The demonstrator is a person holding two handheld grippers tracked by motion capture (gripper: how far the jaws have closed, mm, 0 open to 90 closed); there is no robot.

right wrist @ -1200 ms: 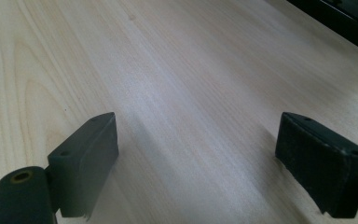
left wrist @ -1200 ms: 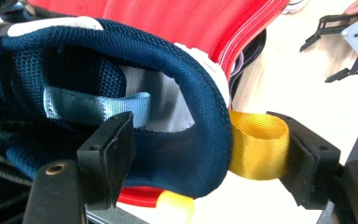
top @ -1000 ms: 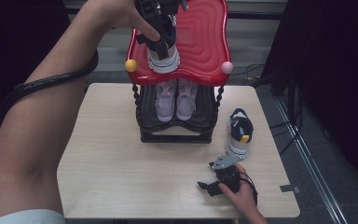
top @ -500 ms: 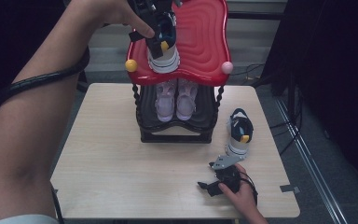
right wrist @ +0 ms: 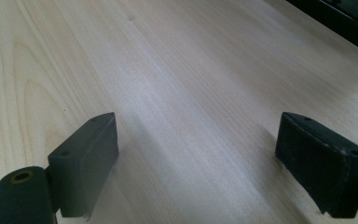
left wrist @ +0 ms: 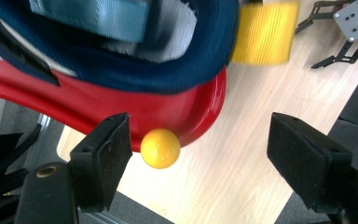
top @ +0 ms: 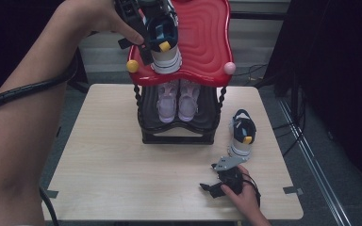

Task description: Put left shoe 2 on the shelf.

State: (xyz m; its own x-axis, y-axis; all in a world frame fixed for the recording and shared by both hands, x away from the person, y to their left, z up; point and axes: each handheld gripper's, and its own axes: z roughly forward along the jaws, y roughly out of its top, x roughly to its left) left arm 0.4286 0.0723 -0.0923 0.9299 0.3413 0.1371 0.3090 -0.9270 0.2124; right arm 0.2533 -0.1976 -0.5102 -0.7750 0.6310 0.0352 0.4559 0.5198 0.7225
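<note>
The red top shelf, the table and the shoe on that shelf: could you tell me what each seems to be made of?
Red top shelf: probably moulded plastic, glossy, with rippled ridges that catch highlights. Table: wood or wood-look laminate, matte, with pale grain lines; which one I cannot tell. Shoe on the shelf: seemingly woven fabric, from its knit collar in the left gripper view, over a white, likely rubber, sole.

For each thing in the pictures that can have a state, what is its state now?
Left gripper: open, jaws just widened, nothing between the pads.
Right gripper: open, low over the table.
Blue shoe: upright on the red top shelf.
Second blue shoe: upright on the table.
Pink shoes: side by side on the black lower shelf.
</note>
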